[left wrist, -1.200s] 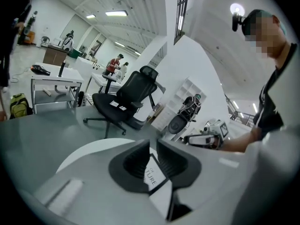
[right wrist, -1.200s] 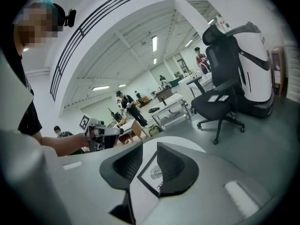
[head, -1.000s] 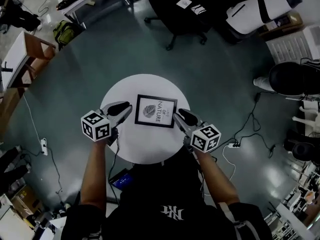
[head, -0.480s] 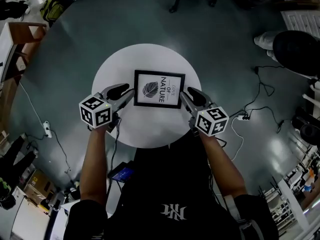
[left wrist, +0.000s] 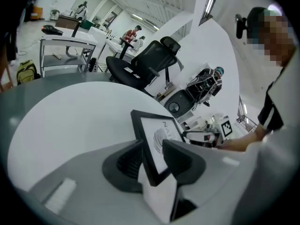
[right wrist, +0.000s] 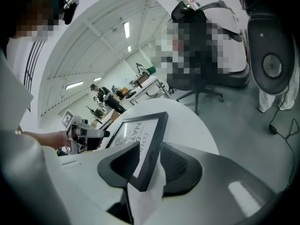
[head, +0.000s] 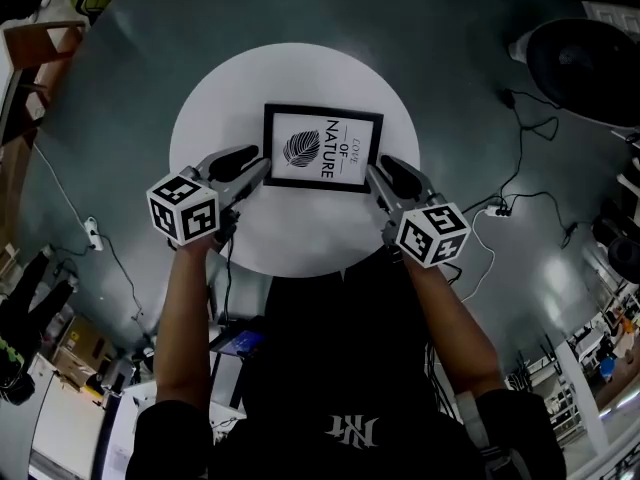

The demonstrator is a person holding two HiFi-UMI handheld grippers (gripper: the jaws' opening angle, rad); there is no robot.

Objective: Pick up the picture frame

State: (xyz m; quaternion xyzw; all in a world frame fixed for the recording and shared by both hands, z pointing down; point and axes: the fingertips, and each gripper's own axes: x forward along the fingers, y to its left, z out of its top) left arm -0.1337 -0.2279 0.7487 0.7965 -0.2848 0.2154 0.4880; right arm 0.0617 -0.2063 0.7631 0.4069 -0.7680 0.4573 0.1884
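One black picture frame [head: 322, 148] is lying flat in the middle of the one round white bench [head: 220, 98]. Its long axis is running left to right, the top of its lettering pointing right. Two grippers are flanking it. The left gripper [head: 260, 160] jaws, just opening, are standing apart around its left edge. The right gripper [head: 376, 168] jaws, just closing, are apart around its right edge.
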